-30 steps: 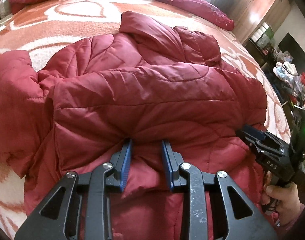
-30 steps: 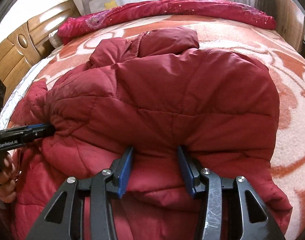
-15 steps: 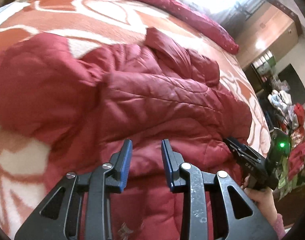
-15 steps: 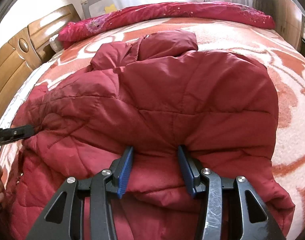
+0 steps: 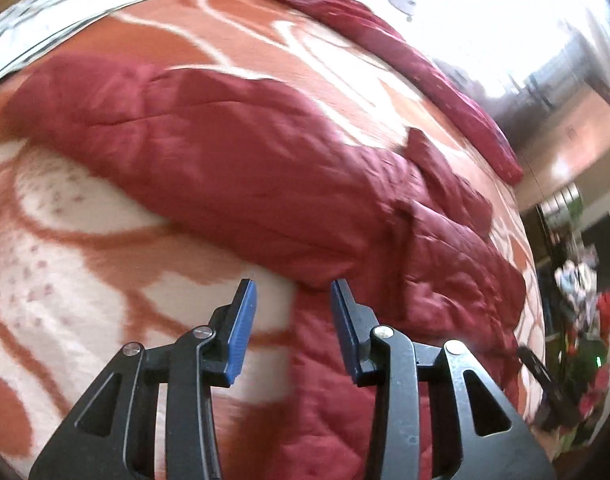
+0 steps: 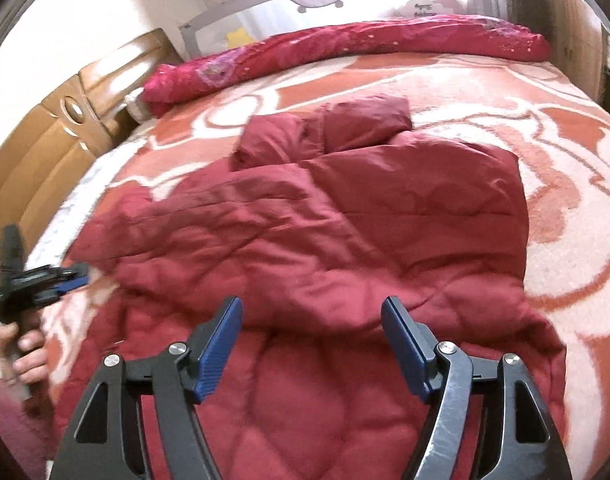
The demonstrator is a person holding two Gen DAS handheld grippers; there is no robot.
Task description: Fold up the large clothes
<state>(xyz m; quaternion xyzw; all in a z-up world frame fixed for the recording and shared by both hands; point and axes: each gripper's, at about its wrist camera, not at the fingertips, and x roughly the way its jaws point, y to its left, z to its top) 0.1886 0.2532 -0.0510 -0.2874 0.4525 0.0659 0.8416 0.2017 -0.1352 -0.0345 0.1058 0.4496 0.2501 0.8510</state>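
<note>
I am letting go after one fold of the dark red quilted jacket (image 6: 329, 240), which is lying across the orange and white bedspread (image 6: 565, 168) with its lower part doubled up over the body. My right claw (image 6: 311, 320) is spread wide above the folded edge, jaws just opened, nothing between them. My left claw (image 5: 293, 300) is also parted and empty, jaws just widening, near the outstretched sleeve (image 5: 177, 132); I judge that sleeve is needing a pinch and folding inward next
</note>
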